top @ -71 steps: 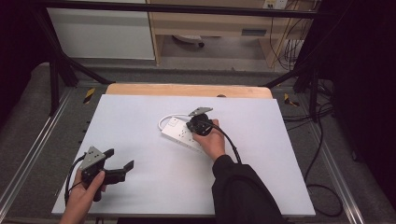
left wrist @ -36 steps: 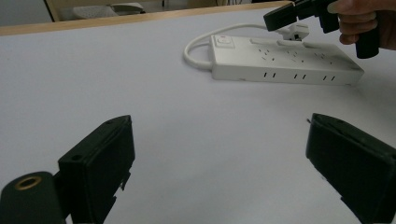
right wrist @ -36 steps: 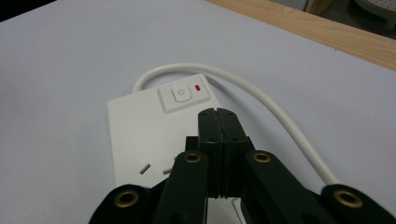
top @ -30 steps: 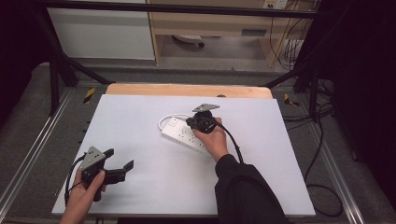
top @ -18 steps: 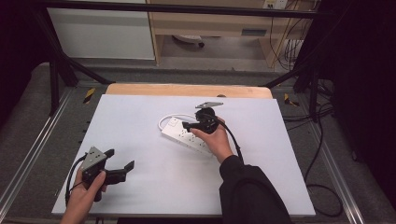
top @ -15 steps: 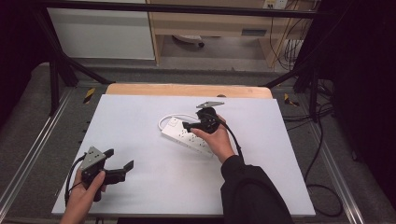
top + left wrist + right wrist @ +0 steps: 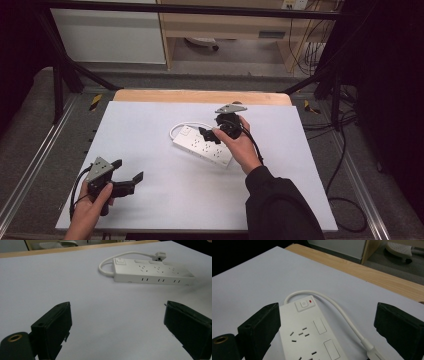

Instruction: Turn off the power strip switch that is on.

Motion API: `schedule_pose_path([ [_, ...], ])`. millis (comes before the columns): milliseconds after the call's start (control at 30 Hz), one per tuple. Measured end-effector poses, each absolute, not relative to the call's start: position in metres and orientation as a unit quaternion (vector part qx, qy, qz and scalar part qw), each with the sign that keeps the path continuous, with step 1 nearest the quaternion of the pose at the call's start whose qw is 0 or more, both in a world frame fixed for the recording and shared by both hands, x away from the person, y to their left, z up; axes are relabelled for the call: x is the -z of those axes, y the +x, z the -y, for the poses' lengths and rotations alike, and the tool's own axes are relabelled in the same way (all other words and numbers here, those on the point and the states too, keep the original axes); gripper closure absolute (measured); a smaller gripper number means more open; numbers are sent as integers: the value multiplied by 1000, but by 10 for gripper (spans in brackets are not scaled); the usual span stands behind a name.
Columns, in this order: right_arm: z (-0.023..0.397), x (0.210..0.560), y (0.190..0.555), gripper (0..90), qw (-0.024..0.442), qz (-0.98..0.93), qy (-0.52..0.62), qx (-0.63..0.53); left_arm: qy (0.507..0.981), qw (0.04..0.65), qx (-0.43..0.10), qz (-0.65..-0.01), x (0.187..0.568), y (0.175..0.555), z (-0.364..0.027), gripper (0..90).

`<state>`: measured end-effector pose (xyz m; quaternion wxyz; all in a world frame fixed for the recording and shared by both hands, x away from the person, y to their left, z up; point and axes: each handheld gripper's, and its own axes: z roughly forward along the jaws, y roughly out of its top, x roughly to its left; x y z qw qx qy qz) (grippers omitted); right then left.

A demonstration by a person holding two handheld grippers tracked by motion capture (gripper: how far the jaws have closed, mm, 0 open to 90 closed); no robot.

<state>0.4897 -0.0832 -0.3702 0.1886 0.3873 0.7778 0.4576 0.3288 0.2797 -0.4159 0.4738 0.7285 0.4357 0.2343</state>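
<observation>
A white power strip (image 7: pixel 202 147) lies flat near the middle of the white surface (image 7: pixel 150 125), set on a diagonal, with its white cord (image 7: pixel 176 128) looping out of the far end and curving back along its far side. The right gripper (image 7: pixel 207 133) is held over the far half of the strip by the right hand (image 7: pixel 242 147), jaws spread wide with nothing between them. The left gripper (image 7: pixel 127 181) sits near the surface's near left corner in the left hand (image 7: pixel 90 205), well apart from the strip, its jaws also wide open and empty.

The right gripper view adds detail the high view cannot give — a square switch (image 7: pixel 303 304) with a small red mark (image 7: pixel 310 300) beside it at the strip's end, sockets below it, and the cord running down to a plug (image 7: pixel 372 351) at the frame's lower edge. The left gripper view shows the strip (image 7: pixel 152 271) side-on and far off, the plug (image 7: pixel 160 255) lying on the surface just behind it, and slots along the strip's side wall.

Compared with 2.4 s ago, the right gripper has shifted slightly toward the far right and turned, so its grey plate (image 7: pixel 230 107) now tips away from the person; the left gripper and the strip lie as before.
</observation>
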Motion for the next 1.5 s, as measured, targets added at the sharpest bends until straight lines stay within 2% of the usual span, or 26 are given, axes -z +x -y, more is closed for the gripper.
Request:
schedule_pose_path([
  [467,93,358,484,56,173,-782,370,-470,727,472,-236,-440,416,329,-281,77],
  [933,114,343,476,43,198,-767,369,-486,724,477,-234,-441,416,328,-281,69],
  [1067,122,340,470,51,219,-762,367,-486,724,476,-233,-441,416,328,-282,69],
  [1500,154,332,449,43,225,-734,369,-524,726,473,-231,-442,417,328,-282,67],
])
